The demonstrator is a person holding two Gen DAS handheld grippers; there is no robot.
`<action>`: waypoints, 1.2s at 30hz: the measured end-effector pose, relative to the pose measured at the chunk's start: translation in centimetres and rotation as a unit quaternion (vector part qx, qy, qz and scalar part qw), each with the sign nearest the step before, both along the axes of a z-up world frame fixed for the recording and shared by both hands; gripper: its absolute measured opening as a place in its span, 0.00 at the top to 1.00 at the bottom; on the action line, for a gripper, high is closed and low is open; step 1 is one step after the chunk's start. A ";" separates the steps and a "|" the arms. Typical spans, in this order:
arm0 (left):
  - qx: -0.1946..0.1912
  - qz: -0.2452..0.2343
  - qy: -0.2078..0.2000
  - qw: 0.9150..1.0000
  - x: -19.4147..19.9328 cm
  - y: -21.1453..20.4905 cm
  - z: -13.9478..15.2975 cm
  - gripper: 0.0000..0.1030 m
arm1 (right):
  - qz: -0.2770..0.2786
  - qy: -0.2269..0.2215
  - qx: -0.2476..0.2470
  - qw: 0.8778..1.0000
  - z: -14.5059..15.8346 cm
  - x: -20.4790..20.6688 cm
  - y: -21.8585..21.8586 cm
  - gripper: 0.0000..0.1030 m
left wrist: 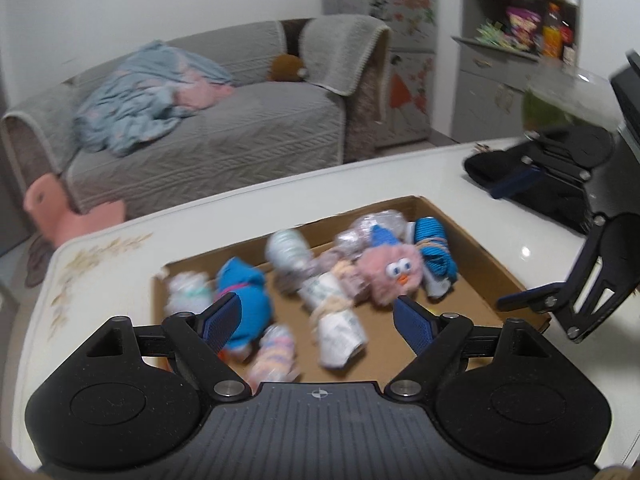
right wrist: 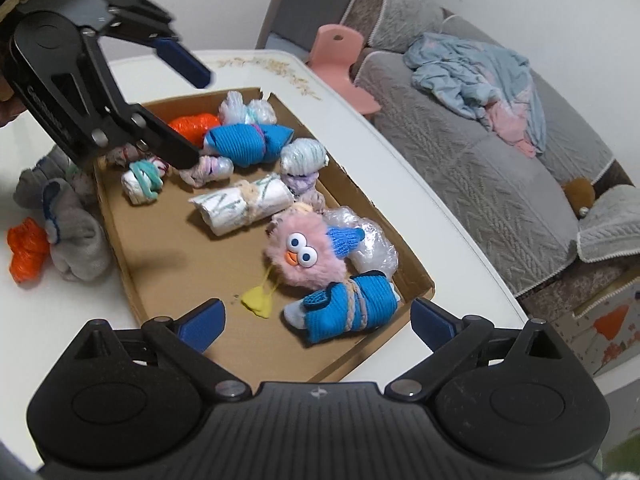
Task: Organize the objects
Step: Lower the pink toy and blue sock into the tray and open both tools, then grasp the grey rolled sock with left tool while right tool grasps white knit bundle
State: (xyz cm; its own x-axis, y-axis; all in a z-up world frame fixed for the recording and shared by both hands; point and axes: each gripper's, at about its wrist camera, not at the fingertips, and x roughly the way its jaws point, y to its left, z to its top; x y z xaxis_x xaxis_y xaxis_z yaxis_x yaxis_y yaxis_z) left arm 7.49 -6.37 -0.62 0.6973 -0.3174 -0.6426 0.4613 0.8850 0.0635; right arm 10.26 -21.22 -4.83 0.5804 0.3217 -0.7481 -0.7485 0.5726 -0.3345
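A shallow cardboard tray (right wrist: 120, 216) on the white table (right wrist: 400, 160) holds several rolled, tied cloth bundles. Among them are a pink fluffy toy with big eyes (right wrist: 304, 256), a blue bundle (right wrist: 348, 308) tied with cord, a white roll (right wrist: 240, 204) and an orange bundle (right wrist: 192, 126). My right gripper (right wrist: 318, 322) hovers open over the tray's near corner, above the blue bundle and touching nothing. My left gripper (left wrist: 318, 318) is open above the tray (left wrist: 480, 248) with no bundle between its pads. It also shows as the left gripper (right wrist: 198, 118) at the tray's far end.
Outside the tray on the left lie grey socks (right wrist: 76, 240) and another orange bundle (right wrist: 26, 248). A black bag (left wrist: 492, 172) sits on the table's far right. Beyond the table are a grey sofa (left wrist: 224, 136), a pink chair (right wrist: 340, 60) and a shelf cabinet (left wrist: 520, 20).
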 end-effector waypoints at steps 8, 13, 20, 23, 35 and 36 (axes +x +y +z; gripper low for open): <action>-0.018 0.038 -0.008 0.999 -2.2 2.9 0.4 0.15 | -0.039 -0.005 0.024 0.999 0.1 -1.6 0.0 0.04; -0.037 0.065 -0.003 0.997 -2.9 3.3 0.0 0.15 | -0.077 -0.006 0.053 0.996 0.2 -2.1 0.0 0.03; -0.051 0.095 0.000 0.994 -4.6 3.3 -0.7 0.14 | -0.125 -0.008 0.087 0.988 -0.1 -3.5 0.2 0.01; -0.054 0.110 -0.001 0.992 -5.7 3.9 -1.0 0.13 | -0.146 -0.010 0.102 0.984 -0.3 -4.4 -0.1 0.01; -0.059 0.157 0.005 0.986 -10.3 7.3 -3.3 0.07 | -0.180 0.005 0.182 0.967 -1.4 -8.9 0.3 0.01; -0.060 0.164 0.009 0.985 -10.8 7.9 -3.6 0.07 | -0.178 0.011 0.188 0.966 -1.6 -9.2 0.7 0.01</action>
State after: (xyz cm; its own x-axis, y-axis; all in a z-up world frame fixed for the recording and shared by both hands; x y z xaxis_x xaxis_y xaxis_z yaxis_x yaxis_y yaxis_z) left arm -3.26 1.48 -4.27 0.7637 -0.1513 -0.6275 0.1487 0.9872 -0.0570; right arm 1.01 -20.53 -6.38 0.6891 0.3560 -0.6312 -0.4861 0.8731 -0.0382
